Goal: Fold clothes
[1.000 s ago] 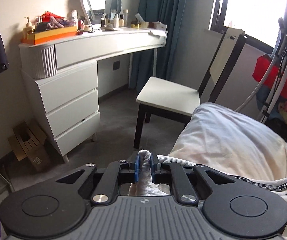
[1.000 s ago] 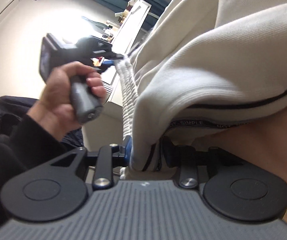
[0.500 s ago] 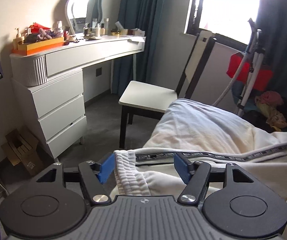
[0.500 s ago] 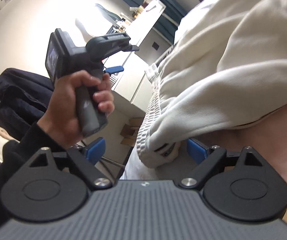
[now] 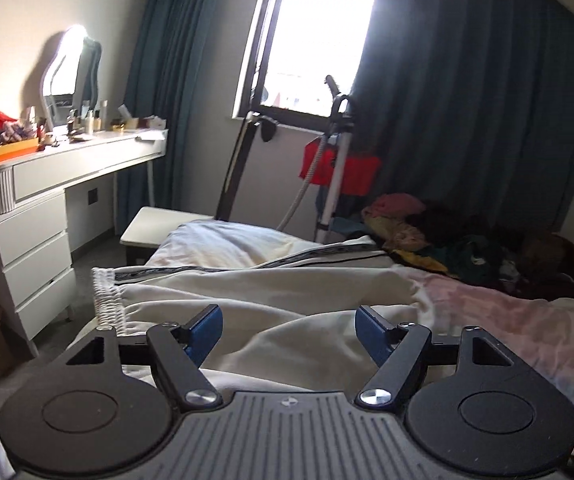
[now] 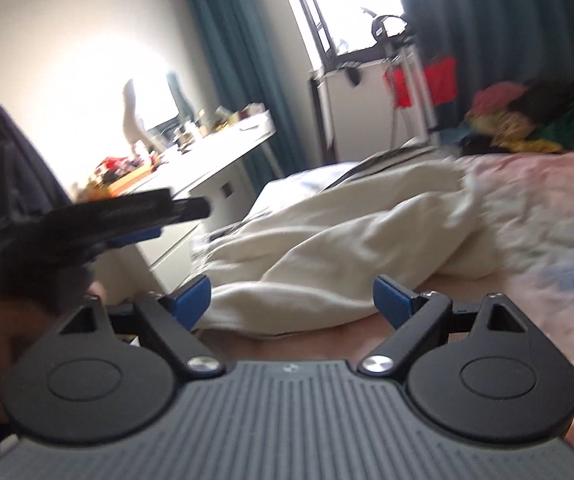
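Cream trousers with a ribbed waistband and a dark side stripe lie crumpled on the bed, seen also in the right wrist view. My left gripper is open and empty, just above the near edge of the cloth. My right gripper is open and empty, just in front of the cloth's near fold. The left gripper tool shows blurred in the right wrist view, to the left.
The bed has a pink sheet. A heap of coloured clothes lies at its far right. A white dressing table and a chair stand to the left. A garment steamer stands by the window.
Both grippers were shut on the trousers' waistband a second ago. They opened and let it drop on the bed, then drew back and tilted up.
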The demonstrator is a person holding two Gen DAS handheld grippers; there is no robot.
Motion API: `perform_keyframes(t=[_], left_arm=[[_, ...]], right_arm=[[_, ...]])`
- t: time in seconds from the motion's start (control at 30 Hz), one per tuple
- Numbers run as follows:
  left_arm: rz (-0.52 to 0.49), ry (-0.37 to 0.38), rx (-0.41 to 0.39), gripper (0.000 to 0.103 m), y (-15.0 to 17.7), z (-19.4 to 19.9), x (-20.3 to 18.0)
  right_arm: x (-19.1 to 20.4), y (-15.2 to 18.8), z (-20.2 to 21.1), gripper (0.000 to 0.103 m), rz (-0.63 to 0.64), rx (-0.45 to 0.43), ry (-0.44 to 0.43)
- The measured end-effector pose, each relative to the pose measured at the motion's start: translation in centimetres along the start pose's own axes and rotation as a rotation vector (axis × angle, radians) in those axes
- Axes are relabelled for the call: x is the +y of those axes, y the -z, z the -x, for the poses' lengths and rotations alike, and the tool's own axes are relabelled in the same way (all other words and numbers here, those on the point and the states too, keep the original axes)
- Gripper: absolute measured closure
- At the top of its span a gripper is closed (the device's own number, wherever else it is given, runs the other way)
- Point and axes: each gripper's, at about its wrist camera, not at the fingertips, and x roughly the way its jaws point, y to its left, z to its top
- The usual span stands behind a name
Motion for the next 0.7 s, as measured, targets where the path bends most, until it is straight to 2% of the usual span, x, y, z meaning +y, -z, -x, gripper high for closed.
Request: perform_keyframes(t=[0.13,0.23,0.33,0.53,0.6,0.7], left_arm=[[-0.077,0.065,-0.086,0.028,2.1,3.0,-5.4],[-0.088,0.102,-0.098,0.028,4.2,3.5,-8.0],[-0.112,0.115,-0.085,0.028,6.4,3.1,-9.6],[-0.122,0.114,-0.057,0.028,9.2,1.2,-10.9],[-0.158,0.119,-0.033,0.028,9.8,-0.2,-11.7],[-0.254,0.164,0.045,0.028,10.4,-4.3,-13.5]], right_arm=[[-3.3,0.0,2.2,0.013,-0.023,-0.078,0.085],[-5.2,0.6,3.0,0.013,-0.010,-0.119,0.132],[-6.6,1.7,3.8,0.013,0.009,-0.141,0.175],[-8.8,3.6,4.1,0.013,0.084,-0.088,0.217],[-9.3,3.4,4.1,0.013,0.070,-0.087,0.228],[-10.4,2.8,4.2,0.013,-0.019,-0.109,0.216]])
